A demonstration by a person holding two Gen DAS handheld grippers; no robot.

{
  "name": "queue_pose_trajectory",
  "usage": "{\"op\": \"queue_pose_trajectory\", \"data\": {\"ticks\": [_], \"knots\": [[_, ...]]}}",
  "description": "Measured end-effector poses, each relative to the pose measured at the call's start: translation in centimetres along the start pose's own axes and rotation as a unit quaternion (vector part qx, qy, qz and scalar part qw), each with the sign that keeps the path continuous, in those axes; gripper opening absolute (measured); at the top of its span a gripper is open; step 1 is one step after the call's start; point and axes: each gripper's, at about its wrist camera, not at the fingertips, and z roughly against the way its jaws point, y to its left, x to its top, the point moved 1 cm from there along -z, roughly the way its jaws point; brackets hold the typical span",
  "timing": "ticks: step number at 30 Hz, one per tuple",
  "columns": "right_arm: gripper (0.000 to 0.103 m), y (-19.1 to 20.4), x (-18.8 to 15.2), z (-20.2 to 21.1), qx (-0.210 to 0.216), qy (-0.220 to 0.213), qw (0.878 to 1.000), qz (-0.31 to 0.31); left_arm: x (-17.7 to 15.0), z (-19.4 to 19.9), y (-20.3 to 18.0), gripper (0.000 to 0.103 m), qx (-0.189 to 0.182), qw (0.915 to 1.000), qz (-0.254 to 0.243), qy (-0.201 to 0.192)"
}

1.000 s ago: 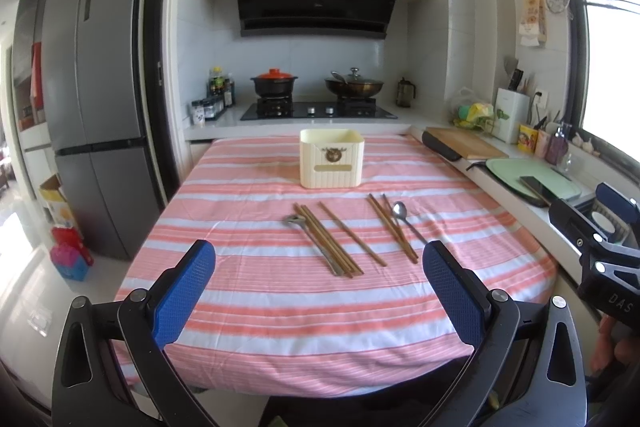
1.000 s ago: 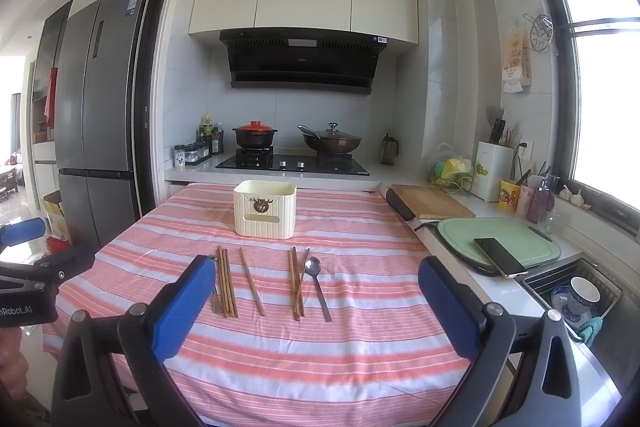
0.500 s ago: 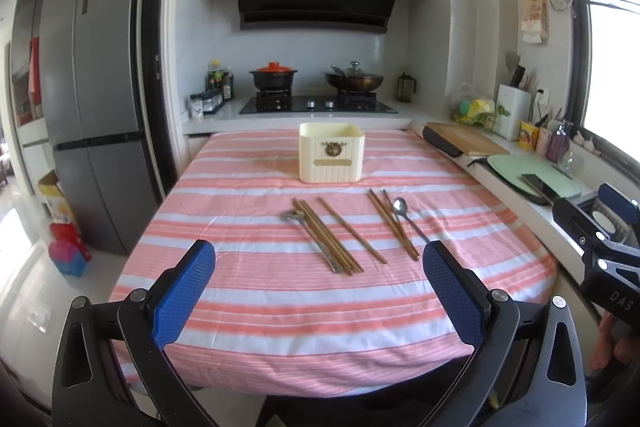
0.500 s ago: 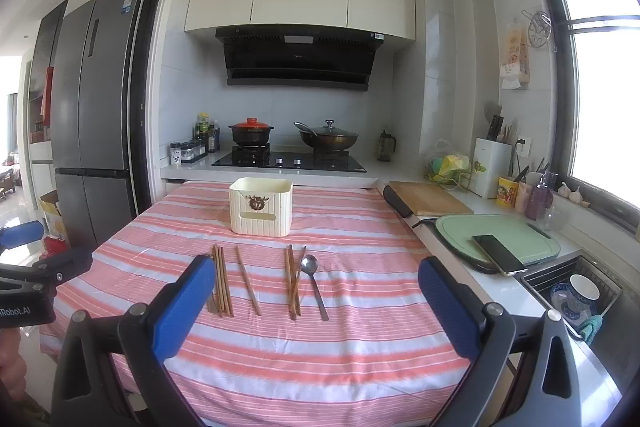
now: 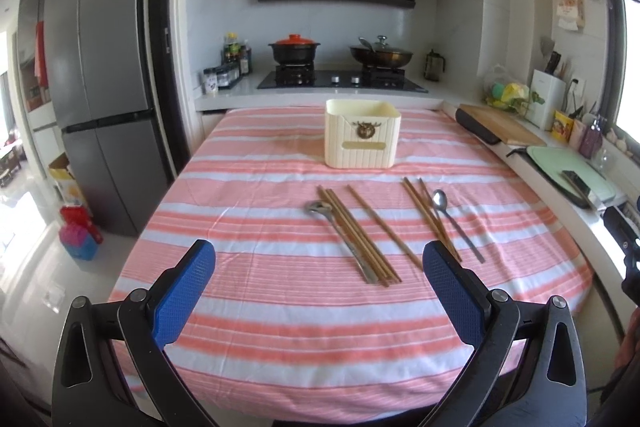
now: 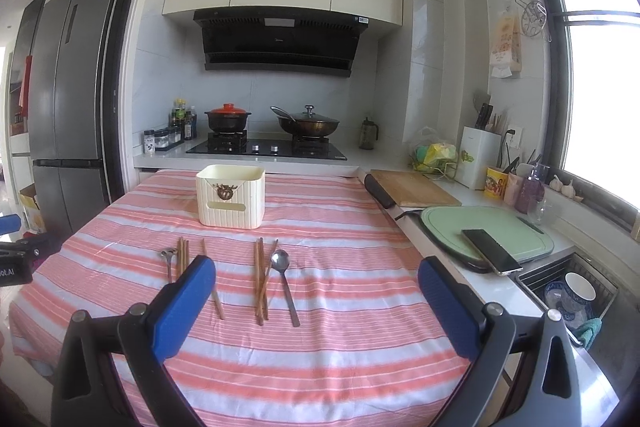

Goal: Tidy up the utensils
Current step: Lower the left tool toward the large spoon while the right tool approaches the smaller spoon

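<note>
Left tool [image 5: 318, 287] and right tool [image 6: 316, 291]: both spread wide, empty, held back above near edge of table [image 6: 360, 367], likely lining up first pick. Chopsticks [image 5: 354, 235] and two spoons [image 6: 284, 283] lie loose mid-cloth; cream box [image 6: 231, 195] stands just behind, open-topped, probably meant to receive them.

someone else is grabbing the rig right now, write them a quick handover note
Left gripper: open, empty, above the near edge of the striped table.
Right gripper: open, empty, also short of the utensils.
Cream holder box stands upright at the far middle of the table; nothing shows above its rim.
On the cloth: left spoon beside a bundle of chopsticks, a single chopstick, then a chopstick pair and the right spoon.
Done: nothing moved yet.
Left: get every utensil into the box.
</note>
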Motion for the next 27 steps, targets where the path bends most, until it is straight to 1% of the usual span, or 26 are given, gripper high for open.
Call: {"op": "queue_pose_trajectory", "data": {"ticks": [2,4,6,8,10,13,15,17,19,21,22,25,27], "knots": [[0.103,-0.4,-0.4,-2.1,-0.007,0.003,1.000,0.008,0.5,-2.2,-0.1,0.103,0.005,0.9999,0.003,0.011],[0.103,-0.7,-1.1,-5.0,-0.009,0.016,1.000,0.018,0.7,-4.6,-0.2,0.103,0.006,0.9995,0.010,0.030],[0.103,-0.7,-1.9,-8.1,-0.003,0.043,0.998,0.034,0.8,-7.2,-0.2,0.103,0.003,0.9985,0.022,0.049],[0.103,-0.5,-2.9,-10.9,0.012,0.067,0.997,0.045,0.6,-9.7,-0.4,0.103,0.006,0.9973,0.034,0.064],[0.103,-0.2,-3.8,-13.6,0.022,0.096,0.994,0.057,0.3,-12.2,-0.5,0.103,0.017,0.9958,0.042,0.080],[0.102,-0.2,-4.8,-16.7,0.049,0.136,0.988,0.049,-0.1,-16.0,-0.4,0.103,0.039,0.9925,0.054,0.102],[0.102,-0.1,-5.1,-17.9,0.064,0.152,0.986,0.035,-0.4,-18.4,-0.3,0.103,0.060,0.9901,0.058,0.113],[0.101,0.4,-5.2,-18.5,0.068,0.153,0.985,0.038,-0.7,-20.6,-0.3,0.103,0.076,0.9873,0.059,0.126],[0.096,1.0,-5.2,-19.1,0.070,0.153,0.984,0.051,-1.1,-22.6,-0.3,0.103,0.092,0.9842,0.061,0.139],[0.084,1.3,-5.4,-20.1,0.068,0.159,0.983,0.062,-1.3,-24.6,-0.5,0.103,0.106,0.9812,0.061,0.150],[0.082,1.3,-5.5,-20.7,0.067,0.165,0.982,0.064,-1.5,-25.4,-0.6,0.102,0.112,0.9798,0.058,0.155],[0.081,0.7,-5.9,-22.2,0.065,0.183,0.980,0.049,-2.0,-27.7,-1.0,0.102,0.143,0.9745,0.039,0.169],[0.081,0.5,-6.0,-22.7,0.066,0.189,0.979,0.041,-2.5,-28.2,-0.7,0.103,0.145,0.9719,0.037,0.181]]}}
